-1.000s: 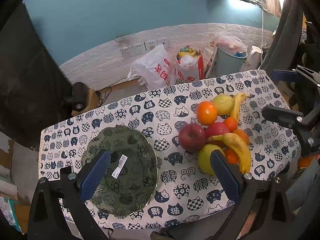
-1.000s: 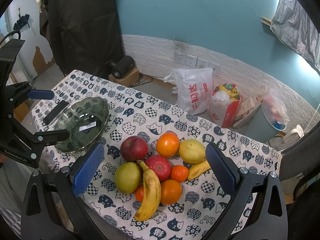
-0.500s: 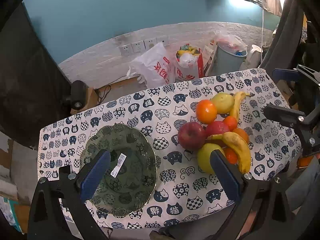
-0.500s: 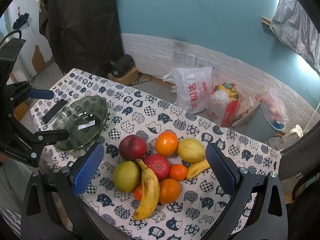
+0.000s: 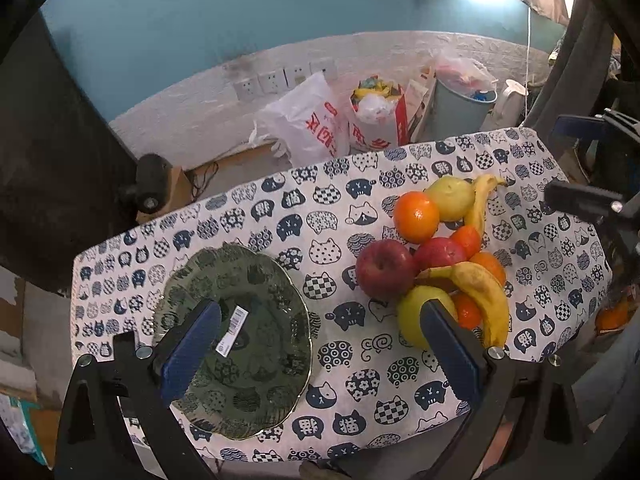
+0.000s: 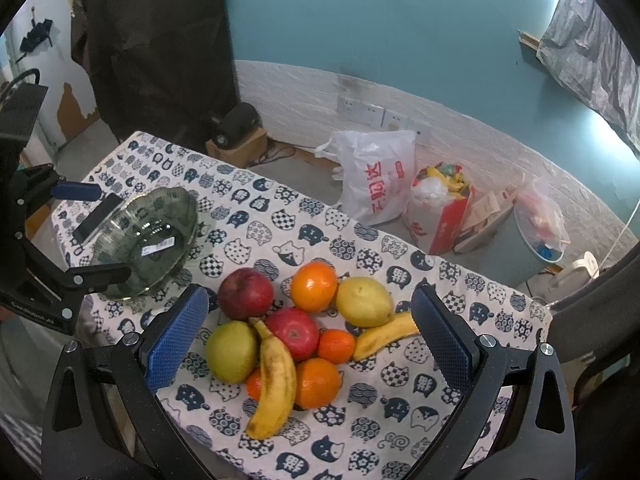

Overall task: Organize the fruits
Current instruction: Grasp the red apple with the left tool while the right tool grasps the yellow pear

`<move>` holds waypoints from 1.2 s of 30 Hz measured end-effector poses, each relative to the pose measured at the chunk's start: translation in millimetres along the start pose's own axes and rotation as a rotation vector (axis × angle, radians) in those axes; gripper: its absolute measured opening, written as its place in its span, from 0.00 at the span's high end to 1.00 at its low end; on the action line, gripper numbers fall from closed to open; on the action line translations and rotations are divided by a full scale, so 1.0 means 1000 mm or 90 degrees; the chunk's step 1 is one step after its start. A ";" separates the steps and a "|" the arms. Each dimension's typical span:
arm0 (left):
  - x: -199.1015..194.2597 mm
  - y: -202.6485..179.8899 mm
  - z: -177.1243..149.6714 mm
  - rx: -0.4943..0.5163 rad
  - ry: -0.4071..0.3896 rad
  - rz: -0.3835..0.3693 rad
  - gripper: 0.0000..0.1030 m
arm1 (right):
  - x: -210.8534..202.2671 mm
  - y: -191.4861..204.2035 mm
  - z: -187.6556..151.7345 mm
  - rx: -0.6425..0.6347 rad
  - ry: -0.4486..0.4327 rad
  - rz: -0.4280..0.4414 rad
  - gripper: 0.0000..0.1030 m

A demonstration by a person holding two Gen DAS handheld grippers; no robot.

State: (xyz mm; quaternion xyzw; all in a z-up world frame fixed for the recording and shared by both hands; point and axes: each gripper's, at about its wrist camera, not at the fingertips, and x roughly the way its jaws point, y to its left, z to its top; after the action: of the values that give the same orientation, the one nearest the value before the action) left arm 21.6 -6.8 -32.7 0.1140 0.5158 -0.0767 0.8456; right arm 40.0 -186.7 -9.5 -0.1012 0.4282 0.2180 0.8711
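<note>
A heap of fruit lies on the cat-print tablecloth (image 5: 332,216): a dark red apple (image 5: 384,268) (image 6: 246,294), a second red apple (image 6: 293,334), an orange (image 5: 416,217) (image 6: 314,286), two yellow-green pears (image 6: 363,301) (image 6: 231,351), two bananas (image 5: 482,294) (image 6: 276,384) and small tangerines (image 6: 337,346). A green glass plate (image 5: 256,360) (image 6: 160,236) with a white sticker sits left of the heap. My left gripper (image 5: 320,350) hovers open between plate and fruit. My right gripper (image 6: 308,344) hangs open above the fruit heap, holding nothing.
Beyond the table's far edge stand a white plastic bag (image 6: 376,176), a red box of rubbish (image 6: 438,204) and a grey bin (image 6: 536,240) against the white-brick wall. A dark speaker (image 6: 236,122) sits on a wooden box at left.
Both grippers have drifted slightly; the table and fruit sit a little higher in the right wrist view. Nothing was grasped or released.
</note>
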 end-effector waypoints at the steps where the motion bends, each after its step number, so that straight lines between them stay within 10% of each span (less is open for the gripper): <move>1: 0.005 0.000 0.002 0.002 0.007 0.000 0.02 | 0.002 -0.005 0.001 -0.003 0.005 -0.004 0.03; 36: 0.158 -0.030 0.042 -0.039 0.191 -0.083 0.02 | 0.122 -0.081 -0.016 -0.007 0.204 0.015 0.03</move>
State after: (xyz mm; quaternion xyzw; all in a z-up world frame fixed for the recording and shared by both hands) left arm 121.9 -49.2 -158.3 0.0648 0.6446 -0.0976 0.7555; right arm 131.6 -228.2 -116.7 -0.1347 0.5615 0.2114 0.7886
